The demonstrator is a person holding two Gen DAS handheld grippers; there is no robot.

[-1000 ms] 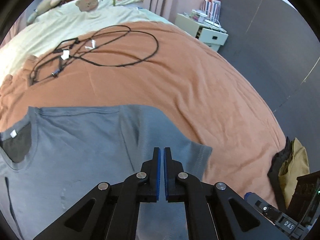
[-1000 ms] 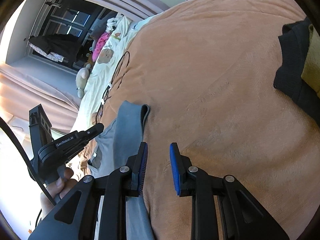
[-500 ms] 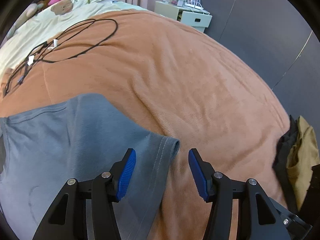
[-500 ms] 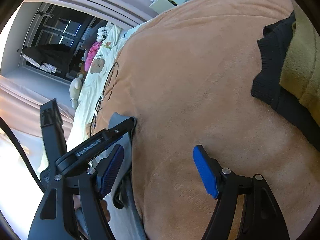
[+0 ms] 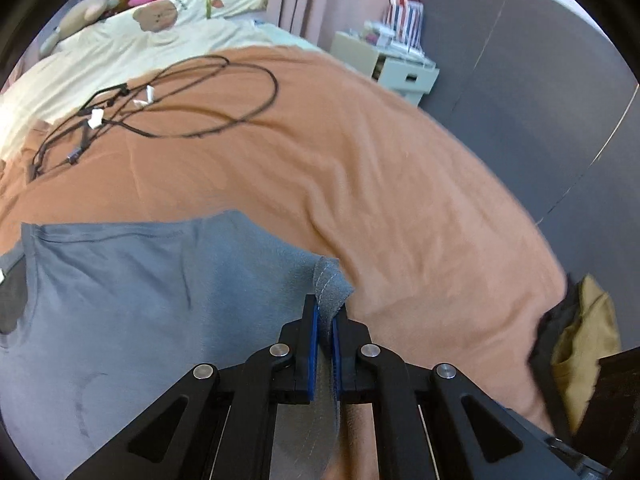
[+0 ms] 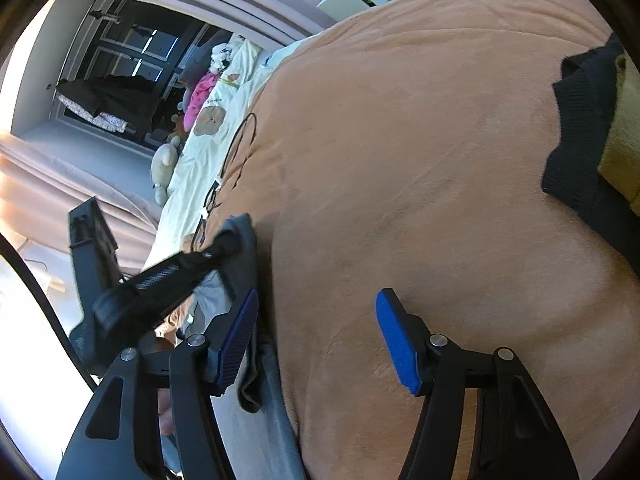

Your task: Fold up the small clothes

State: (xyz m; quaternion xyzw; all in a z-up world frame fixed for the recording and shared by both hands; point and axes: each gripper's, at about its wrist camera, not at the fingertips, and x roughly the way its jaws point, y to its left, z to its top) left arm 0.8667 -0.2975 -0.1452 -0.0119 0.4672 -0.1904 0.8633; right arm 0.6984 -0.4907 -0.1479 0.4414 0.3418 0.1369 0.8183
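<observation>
Sleeve fold: left gripper (image 5: 325,320) clamped on grey shirt (image 5: 140,280) sleeve hem.
Right gripper (image 6: 316,340), jaws closing on nothing; next, sleeve goes across shirt body.

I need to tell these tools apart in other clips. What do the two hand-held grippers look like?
Both look alike: the left hand-held gripper and right hand-held gripper have matte black linkage arms with round silver pivot pins and blue ribbed pads. A black cable trails beside the left one, whose body carries small pale lettering.
</observation>
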